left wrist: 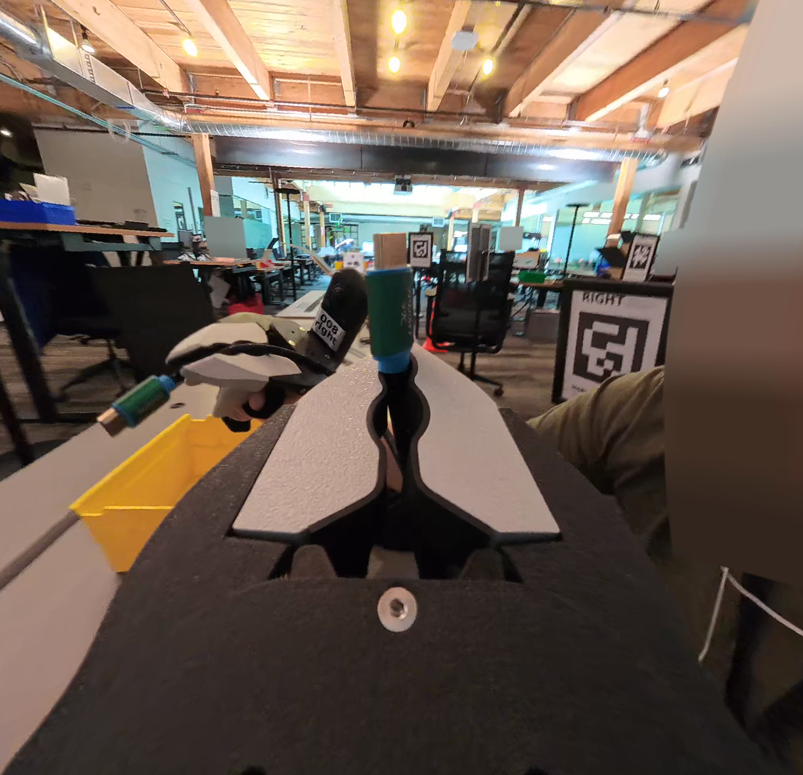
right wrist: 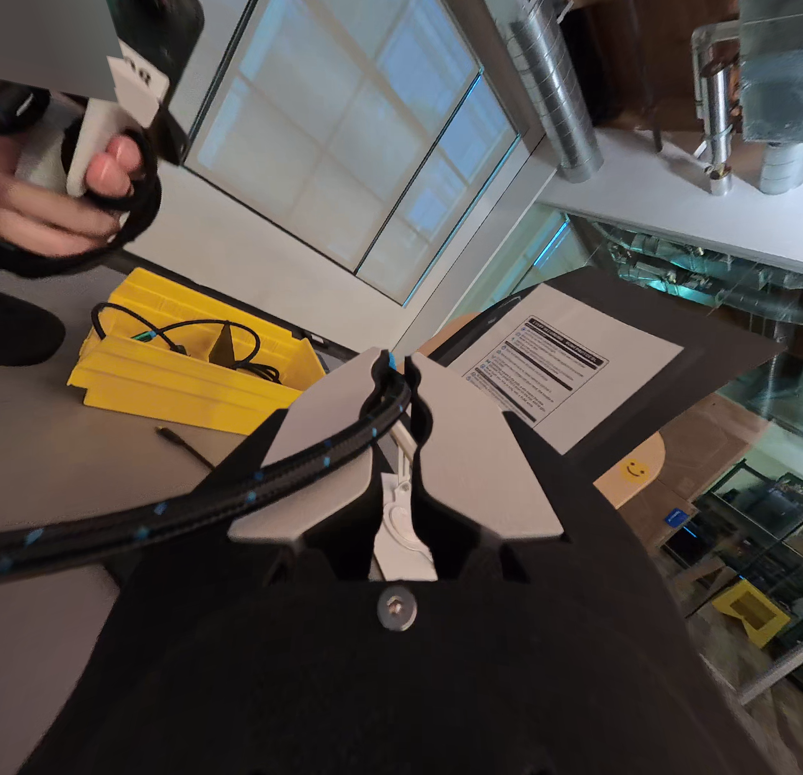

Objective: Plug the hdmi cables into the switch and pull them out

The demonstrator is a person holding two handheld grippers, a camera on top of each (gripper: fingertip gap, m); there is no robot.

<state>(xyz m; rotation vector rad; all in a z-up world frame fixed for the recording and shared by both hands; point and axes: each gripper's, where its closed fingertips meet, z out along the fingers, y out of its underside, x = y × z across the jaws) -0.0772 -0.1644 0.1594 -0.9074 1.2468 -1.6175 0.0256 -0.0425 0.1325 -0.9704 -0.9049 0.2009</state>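
Observation:
My left gripper (left wrist: 397,365) is shut on a black HDMI cable just below its green and blue plug (left wrist: 389,315), whose gold tip points up. Farther left, my right gripper (left wrist: 176,378) is held by a hand and is shut on a second cable, whose green plug (left wrist: 138,402) juts out to the left. In the right wrist view my right gripper (right wrist: 397,358) pinches that braided black cable with blue flecks (right wrist: 243,493), which trails down left; its plug is hidden past the fingertips. No switch shows in either view.
A yellow bin (right wrist: 187,363) on the grey table (right wrist: 65,441) holds thin black cables; it also shows in the left wrist view (left wrist: 143,480). A loose thin cable end (right wrist: 182,443) lies beside it. A black board with a white sheet (right wrist: 578,363) stands at right. Chairs and desks stand beyond.

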